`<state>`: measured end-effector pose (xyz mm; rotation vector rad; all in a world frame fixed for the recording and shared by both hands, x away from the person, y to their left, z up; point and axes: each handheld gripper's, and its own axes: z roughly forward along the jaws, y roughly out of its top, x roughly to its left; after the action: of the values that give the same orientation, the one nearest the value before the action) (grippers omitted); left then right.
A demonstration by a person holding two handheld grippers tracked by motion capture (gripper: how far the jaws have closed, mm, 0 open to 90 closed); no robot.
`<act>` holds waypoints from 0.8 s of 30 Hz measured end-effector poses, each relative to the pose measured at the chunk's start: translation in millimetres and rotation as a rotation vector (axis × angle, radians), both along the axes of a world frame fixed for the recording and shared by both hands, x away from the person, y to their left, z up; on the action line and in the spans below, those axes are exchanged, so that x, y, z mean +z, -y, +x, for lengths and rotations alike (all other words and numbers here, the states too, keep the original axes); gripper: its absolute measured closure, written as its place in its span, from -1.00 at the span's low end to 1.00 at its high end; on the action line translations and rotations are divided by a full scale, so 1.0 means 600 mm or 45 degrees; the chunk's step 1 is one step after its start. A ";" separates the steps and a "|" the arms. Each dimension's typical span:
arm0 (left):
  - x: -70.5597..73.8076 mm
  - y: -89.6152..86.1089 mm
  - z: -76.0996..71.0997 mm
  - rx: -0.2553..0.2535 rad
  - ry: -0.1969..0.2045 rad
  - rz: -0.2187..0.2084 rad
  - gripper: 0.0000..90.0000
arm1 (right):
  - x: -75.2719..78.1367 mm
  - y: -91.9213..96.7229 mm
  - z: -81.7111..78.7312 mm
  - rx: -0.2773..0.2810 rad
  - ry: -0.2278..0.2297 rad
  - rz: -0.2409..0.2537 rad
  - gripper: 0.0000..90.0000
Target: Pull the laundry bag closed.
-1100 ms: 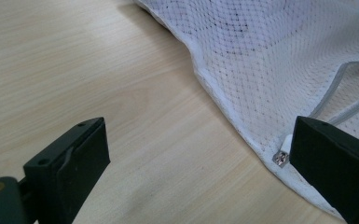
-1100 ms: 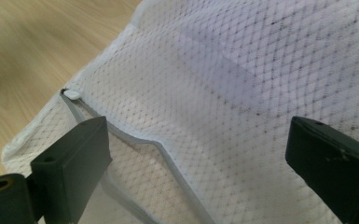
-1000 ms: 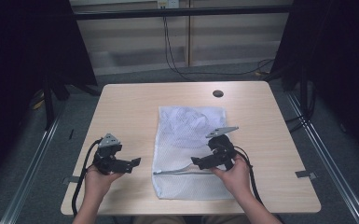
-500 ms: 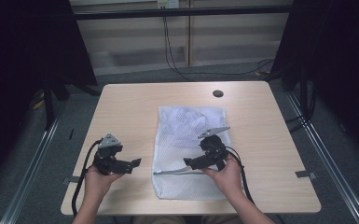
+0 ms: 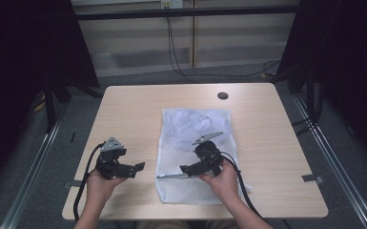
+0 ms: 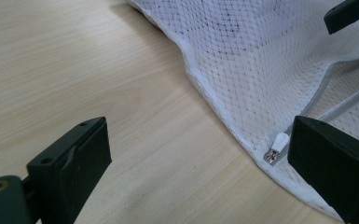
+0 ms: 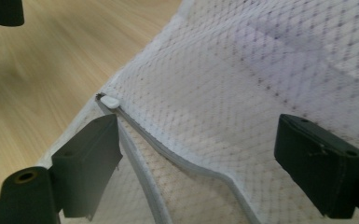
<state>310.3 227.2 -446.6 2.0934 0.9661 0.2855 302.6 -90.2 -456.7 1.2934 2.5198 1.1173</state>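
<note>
A white mesh laundry bag [image 5: 190, 129] lies flat in the middle of the table, its grey zipper [image 5: 169, 176] running across the near part. My right gripper [image 5: 183, 169] hovers low over the bag, pointing left along the zipper. Its jaws have just been closing a little but stand open, with the raised zipper line [image 7: 182, 163] between them and untouched. The white zipper pull [image 7: 109, 101] lies just beyond the left jaw. My left gripper [image 5: 140, 166] rests open over bare wood beside the bag's left edge [image 6: 205, 88], near the zipper pull [image 6: 277, 147].
The wooden table [image 5: 267, 133] has a dark round hole [image 5: 222, 95] near its far edge. Cables trail from both grippers toward the near edge. Metal rails run along the floor on both sides, and dark curtains surround the table.
My right gripper has slid left and slightly down along the bag toward the zipper's left end. The left gripper and the bag have stayed put.
</note>
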 end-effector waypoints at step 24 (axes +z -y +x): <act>0.000 0.000 -0.002 -0.013 0.000 0.029 -0.87 | -0.010 -0.033 0.005 0.018 -0.067 0.064 -0.57</act>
<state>309.4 227.2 -446.4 2.1188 0.9563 0.2925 305.6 -70.7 -462.8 1.3366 2.5576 1.1723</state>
